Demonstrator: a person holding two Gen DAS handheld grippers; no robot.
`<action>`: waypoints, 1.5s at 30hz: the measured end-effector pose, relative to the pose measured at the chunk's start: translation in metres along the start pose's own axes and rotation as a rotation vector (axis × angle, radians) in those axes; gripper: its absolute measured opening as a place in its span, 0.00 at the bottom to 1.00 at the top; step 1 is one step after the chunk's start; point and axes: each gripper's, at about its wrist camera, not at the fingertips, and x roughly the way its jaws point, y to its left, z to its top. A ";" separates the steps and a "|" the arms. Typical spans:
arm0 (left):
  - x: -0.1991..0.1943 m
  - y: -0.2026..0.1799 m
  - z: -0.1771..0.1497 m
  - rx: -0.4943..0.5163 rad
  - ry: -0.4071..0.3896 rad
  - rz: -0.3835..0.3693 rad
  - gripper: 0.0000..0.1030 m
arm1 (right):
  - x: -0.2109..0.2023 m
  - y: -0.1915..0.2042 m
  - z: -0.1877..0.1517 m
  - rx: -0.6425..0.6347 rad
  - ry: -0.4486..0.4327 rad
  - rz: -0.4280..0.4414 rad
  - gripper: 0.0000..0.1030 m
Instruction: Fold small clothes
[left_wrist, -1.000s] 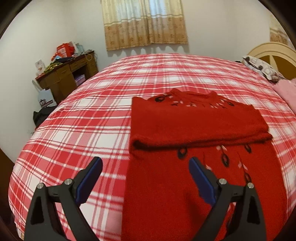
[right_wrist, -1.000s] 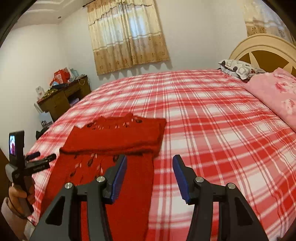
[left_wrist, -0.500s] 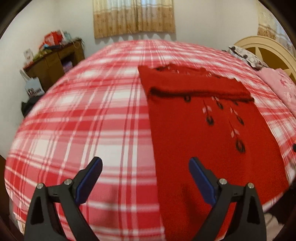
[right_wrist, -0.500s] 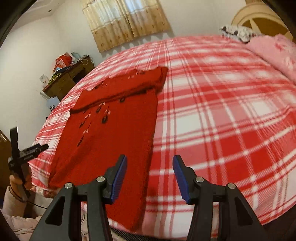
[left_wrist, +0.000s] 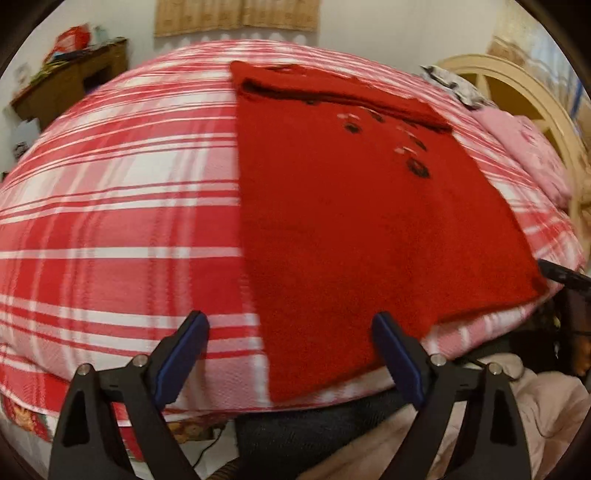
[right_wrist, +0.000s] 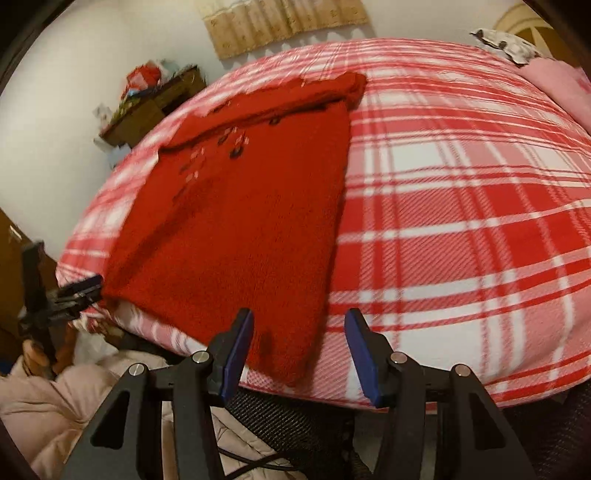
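At the near edge of the bed: both of my grippers point down at the hem of the red knit sweater (left_wrist: 354, 221), one at each bottom corner.
Garment position: the sweater lies flat on the red plaid bedspread (left_wrist: 110, 221), hem at the mattress edge, its top part already folded down in a band across the chest.
Left gripper (left_wrist: 291, 354): my jaws stand wide and have just been closing slightly; the left hem corner sits between them in view, but the pads do not press on it and I hold nothing.
Right gripper (right_wrist: 299, 347): my jaws stand about half open and empty, framing the right hem corner without contact.
Step in hand: I judge this to be the approach to pinch both hem corners for the next fold toward the collar.
Grip method: I should slide one finger under the hem at each corner and take all layers of knit, not the top layer alone.
Symmetry: I should close both grippers at matching points so that the fold line runs straight.
Risk, bedspread: a deep bite may catch the plaid cloth with the sweater.
Risk, knit: the fabric looks thick and stretchy; uneven lifting would likely skew the folded band.
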 end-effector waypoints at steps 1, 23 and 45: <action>0.000 -0.002 -0.001 -0.001 0.002 -0.011 0.89 | 0.001 0.001 -0.002 -0.004 -0.005 -0.005 0.51; 0.003 -0.002 0.000 -0.029 0.039 -0.070 0.13 | -0.026 -0.020 0.008 0.066 -0.017 0.102 0.07; -0.026 0.013 0.074 -0.107 -0.087 -0.094 0.08 | -0.048 -0.031 0.095 0.093 -0.147 0.139 0.07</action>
